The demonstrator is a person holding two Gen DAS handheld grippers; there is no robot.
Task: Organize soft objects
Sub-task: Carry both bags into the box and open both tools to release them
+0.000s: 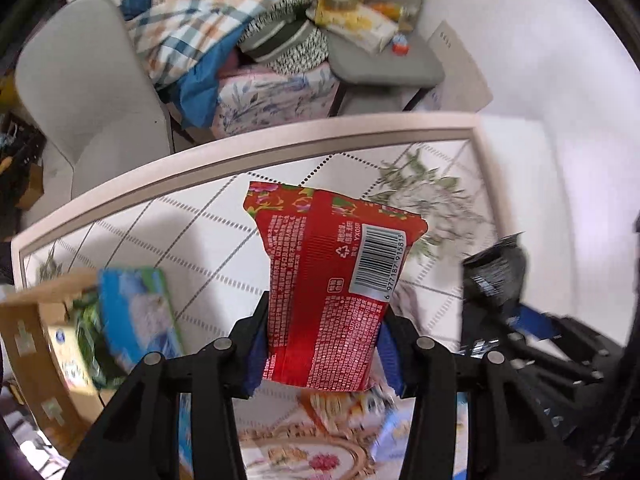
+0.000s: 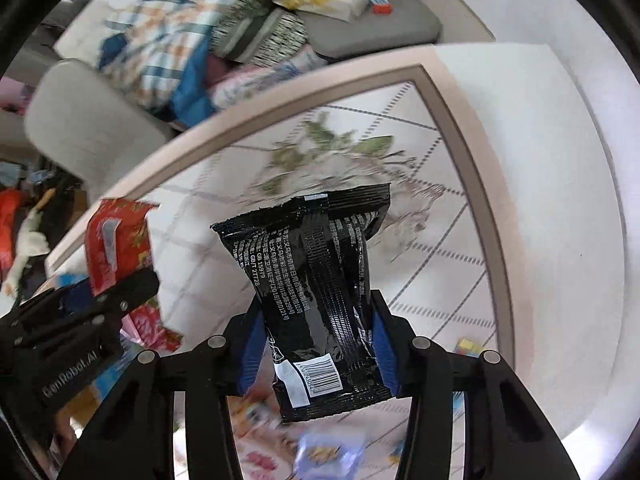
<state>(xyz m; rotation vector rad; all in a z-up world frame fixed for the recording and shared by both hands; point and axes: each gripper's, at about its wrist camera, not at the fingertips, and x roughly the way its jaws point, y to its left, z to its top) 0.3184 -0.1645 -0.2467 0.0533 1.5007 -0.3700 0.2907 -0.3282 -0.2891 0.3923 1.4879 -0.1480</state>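
Left claw (image 1: 322, 344) is clamped on the red packet (image 1: 328, 280), blue pads squeezing its lower half, barcode side facing the camera, the packet standing up above the counter (image 1: 200, 168) with its tiled floral cloth. Over on the right side of that view, the other tool carries its own load, blurred. From the right wrist it's clear: right claw (image 2: 316, 344) is pinching the black packet (image 2: 312, 292) around its waist, white print and a small barcode showing, the top edge crimped and tilted. Both packets are held in the air, neither touching the counter. At lower left of the left view, a cardboard box (image 1: 28, 344) sits open with a blue-and-green pack (image 1: 132, 316) leaning inside it, too smeared to read. Beneath the claws lie colourful wrappers, too blurred to identify. Beyond the counter's edge, a grey chair (image 1: 92, 92) and a heap of plaid bedding (image 1: 192, 20).
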